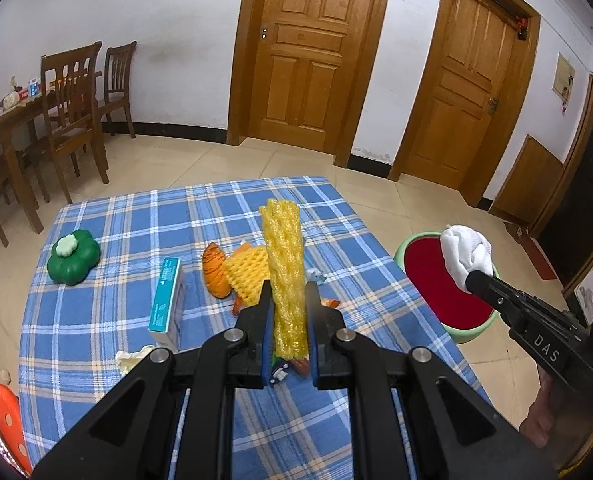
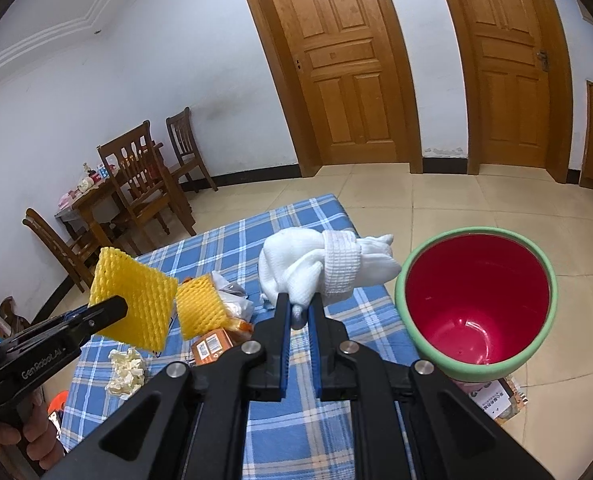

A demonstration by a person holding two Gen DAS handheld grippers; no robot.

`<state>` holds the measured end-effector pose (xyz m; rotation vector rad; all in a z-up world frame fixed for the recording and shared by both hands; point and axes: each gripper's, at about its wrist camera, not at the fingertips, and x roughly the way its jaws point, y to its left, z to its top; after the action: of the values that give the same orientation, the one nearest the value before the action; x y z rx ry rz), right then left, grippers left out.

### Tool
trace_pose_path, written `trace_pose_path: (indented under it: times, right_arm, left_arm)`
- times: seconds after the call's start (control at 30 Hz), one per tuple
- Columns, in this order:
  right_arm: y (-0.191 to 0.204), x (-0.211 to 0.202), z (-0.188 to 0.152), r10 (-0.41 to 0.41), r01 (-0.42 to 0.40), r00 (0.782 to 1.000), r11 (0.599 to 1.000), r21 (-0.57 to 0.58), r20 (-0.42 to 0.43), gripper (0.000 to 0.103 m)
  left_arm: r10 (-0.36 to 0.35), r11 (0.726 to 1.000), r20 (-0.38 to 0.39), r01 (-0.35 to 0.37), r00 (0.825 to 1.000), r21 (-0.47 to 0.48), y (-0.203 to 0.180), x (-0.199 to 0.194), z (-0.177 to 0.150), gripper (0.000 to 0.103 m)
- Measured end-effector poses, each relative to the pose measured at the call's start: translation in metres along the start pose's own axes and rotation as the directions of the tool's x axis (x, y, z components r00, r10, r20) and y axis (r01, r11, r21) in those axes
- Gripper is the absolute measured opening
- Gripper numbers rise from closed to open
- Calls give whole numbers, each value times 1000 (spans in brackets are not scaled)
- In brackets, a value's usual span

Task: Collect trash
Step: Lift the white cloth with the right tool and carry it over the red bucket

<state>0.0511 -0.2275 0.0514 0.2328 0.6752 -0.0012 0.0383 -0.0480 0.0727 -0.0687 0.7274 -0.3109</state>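
Right gripper (image 2: 299, 307), jaws clamped on a white cloth bundle (image 2: 320, 268), nears the bin (image 2: 536, 280); left gripper (image 1: 288, 292) grips yellow foam netting (image 1: 284, 264). Best release squarely above the rim.

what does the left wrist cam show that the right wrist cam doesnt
Only the left wrist view shows the green flower-shaped container and the teal box.

Only the right wrist view looks down into the bin's bare red bottom.

Both show the left gripper shut on the yellow foam net, the right gripper shut on the white cloth, and the bin.
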Motion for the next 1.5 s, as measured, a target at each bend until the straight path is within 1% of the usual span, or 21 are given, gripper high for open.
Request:
trace_pose_path:
  times: [0.43, 0.9, 1.27, 1.5]
  right_arm:
    - [-15, -4, -2, -46, 46, 999, 999, 26, 1, 10]
    - [-21, -7, -2, -61, 61, 998, 997, 46, 6, 10]
    - [-41, -10, 3, -87, 85, 996, 994, 74, 23, 10]
    - [-69, -15, 5, -122, 117, 992, 987, 110, 34, 10]
  left_arm:
    - [-7, 1000, -26, 8, 1000, 23, -15, 16, 3, 13]
    - [-5, 999, -34, 6, 999, 50, -29, 22, 5, 13]
    - [-17, 993, -28, 20, 999, 114, -60, 28, 17, 13]
    - [-40, 986, -48, 47, 998, 158, -89, 46, 23, 13]
